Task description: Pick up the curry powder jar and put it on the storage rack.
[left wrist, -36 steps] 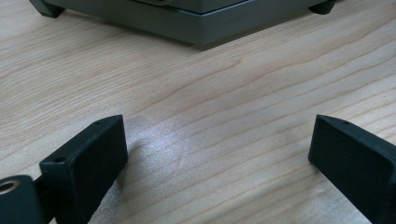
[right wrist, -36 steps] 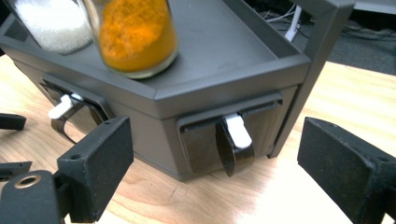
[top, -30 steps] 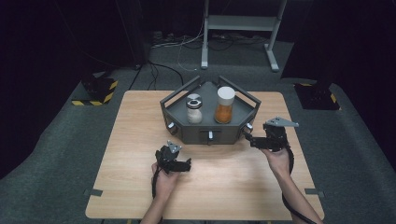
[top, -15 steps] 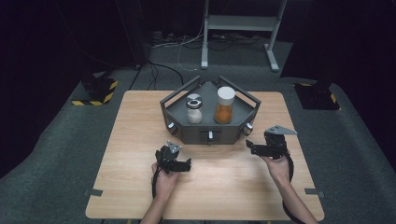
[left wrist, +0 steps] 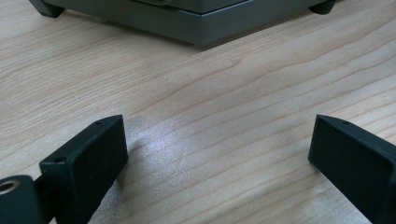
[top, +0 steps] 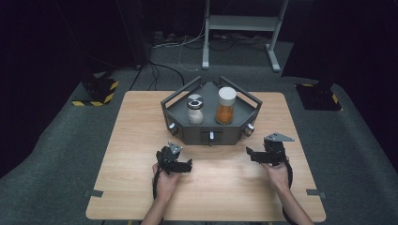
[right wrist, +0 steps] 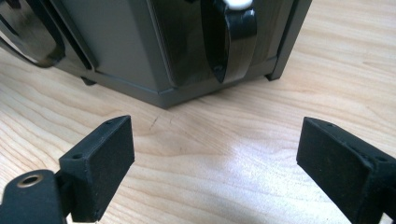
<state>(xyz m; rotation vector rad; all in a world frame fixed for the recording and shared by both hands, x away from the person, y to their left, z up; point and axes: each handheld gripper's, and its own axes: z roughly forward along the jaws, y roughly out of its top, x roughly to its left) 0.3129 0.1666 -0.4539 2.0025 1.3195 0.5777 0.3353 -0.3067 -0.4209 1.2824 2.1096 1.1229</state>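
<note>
Since a moment ago the right gripper has come down from beside the rack's right corner to hang low over the light wooden table, while the left gripper has kept its place in front of the rack. I read that as the right hand settling to knob height, so the reach is about to begin rather than already made. Both grippers have their fingers spread wide with nothing between them; each gripper view shows bare wood grain between two blocky matte black pads. The thing they face is the dark grey angular metal rack, standing at the far middle of the table, with flat panelled walls, sloping top rails and small feet. Its front faces carry little round knobs with pale caps; the right front knob lies nearest the right gripper, and the right gripper view shows a glossy black knob with a white top just ahead of the fingers, clear of them. In the rack stand a clear glass shaker with a silvery perforated lid and, beside it, a taller clear jar of orange powder with a white cap, both upright. The table is smooth, pale and faintly shiny.
</note>
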